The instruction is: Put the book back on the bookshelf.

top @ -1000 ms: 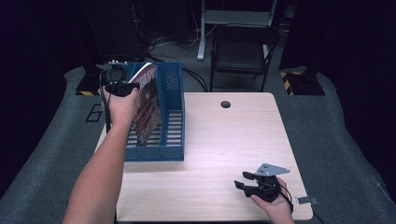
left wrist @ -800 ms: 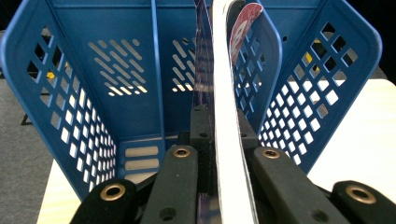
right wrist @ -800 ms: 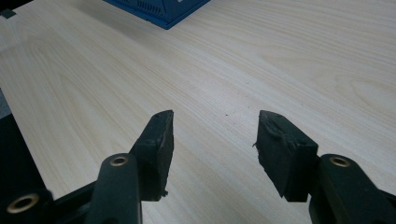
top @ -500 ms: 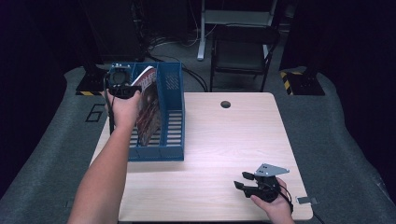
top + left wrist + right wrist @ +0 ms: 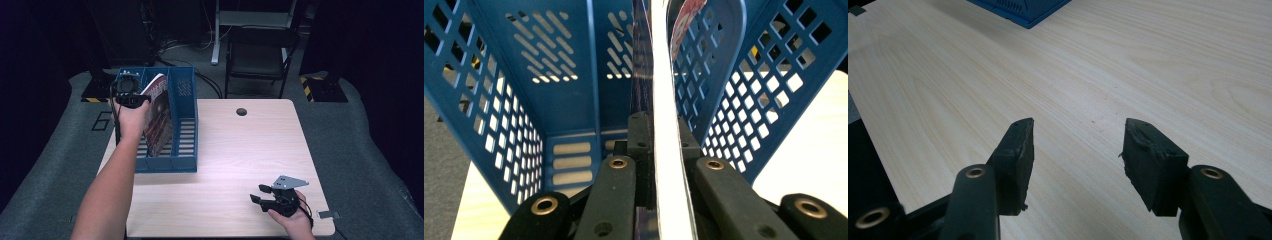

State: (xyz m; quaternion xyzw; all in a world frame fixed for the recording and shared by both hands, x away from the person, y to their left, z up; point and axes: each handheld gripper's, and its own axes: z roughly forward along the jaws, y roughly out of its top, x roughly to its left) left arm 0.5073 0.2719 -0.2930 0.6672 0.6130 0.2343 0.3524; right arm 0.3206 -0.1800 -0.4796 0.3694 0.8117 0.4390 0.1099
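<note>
One glossy magazine point(image 5: 159, 117) – thin, curved – in perforated blue plastic rack point(image 5: 182, 95).

Three views: one fixed high, two riding close on the grippers.
High view looks forward and down; both gripper views share the blue perforated plastic file rack point(image 5: 170, 125) on the pale wooden table point(image 5: 240, 150).

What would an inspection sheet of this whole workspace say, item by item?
Surface: pale wood table with a dark round hole near its far edge.
Job's things: magazine standing tilted in the blue file rack, in its middle slot.
Clutter: nothing seen on the table.
Grippers: left hand-held gripper shut on the magazine's edge; right hand-held gripper open, nothing between its jaws, low over the bare table.
Cables: black cables on the floor behind the table.
Surroundings: grey carpet, dark chair, dark room.
</note>
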